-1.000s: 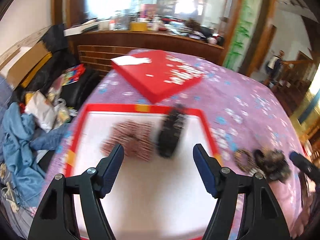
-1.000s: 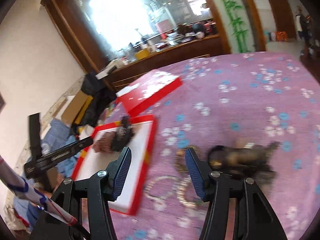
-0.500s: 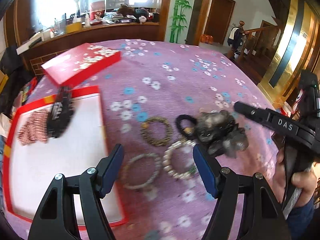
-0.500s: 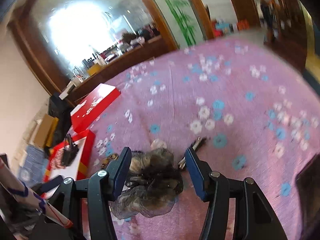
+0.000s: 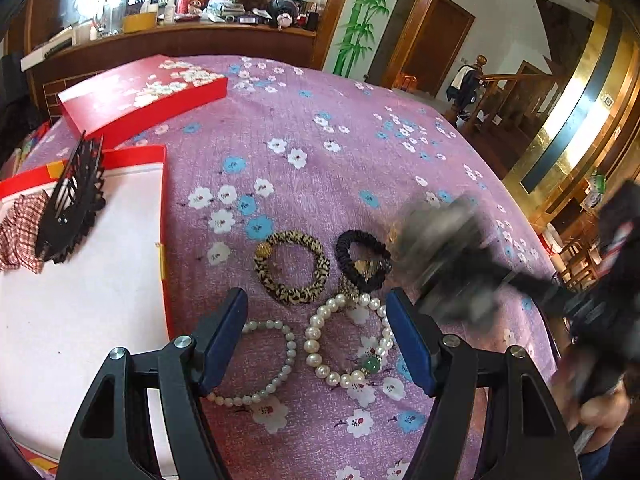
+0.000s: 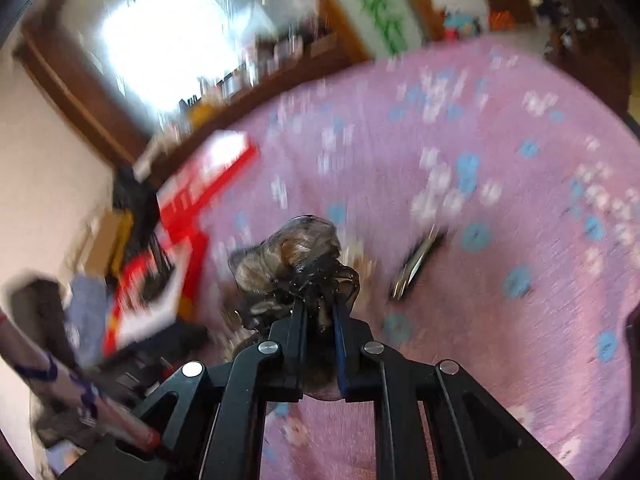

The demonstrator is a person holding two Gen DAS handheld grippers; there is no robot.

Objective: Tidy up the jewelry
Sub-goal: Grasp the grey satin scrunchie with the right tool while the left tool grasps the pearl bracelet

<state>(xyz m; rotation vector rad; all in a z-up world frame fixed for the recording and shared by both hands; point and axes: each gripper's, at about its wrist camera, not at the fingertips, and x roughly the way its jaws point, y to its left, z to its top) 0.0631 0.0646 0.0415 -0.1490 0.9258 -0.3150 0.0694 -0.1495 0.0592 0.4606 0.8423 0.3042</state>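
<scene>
Two pearl bracelets lie on the purple flowered tabletop [image 5: 360,128] under my left gripper [image 5: 316,334], whose fingers [image 5: 224,336] are spread wide with nothing pinched: the small-bead bracelet [image 5: 266,364] sits beside the left finger and the large-pearl bracelet with a green bead [image 5: 348,340] lies between them. Just beyond rest a leopard-print scrunchie [image 5: 292,268] and a black scrunchie [image 5: 362,260], touching side by side. My right gripper [image 6: 320,308] is closing its fingers on a brown gauzy hair bow [image 6: 288,260], the fabric bunched between the pads; in the left view that bow [image 5: 440,240] is a blur just right of the black scrunchie. At far left, the open red box [image 5: 162,184] holds a black comb clip [image 5: 72,204] and a checked red scrunchie [image 5: 20,228]. Its red flowered lid [image 5: 140,96] lies behind. A dark hair clip [image 6: 416,264] lies on the cloth near the bow.
</scene>
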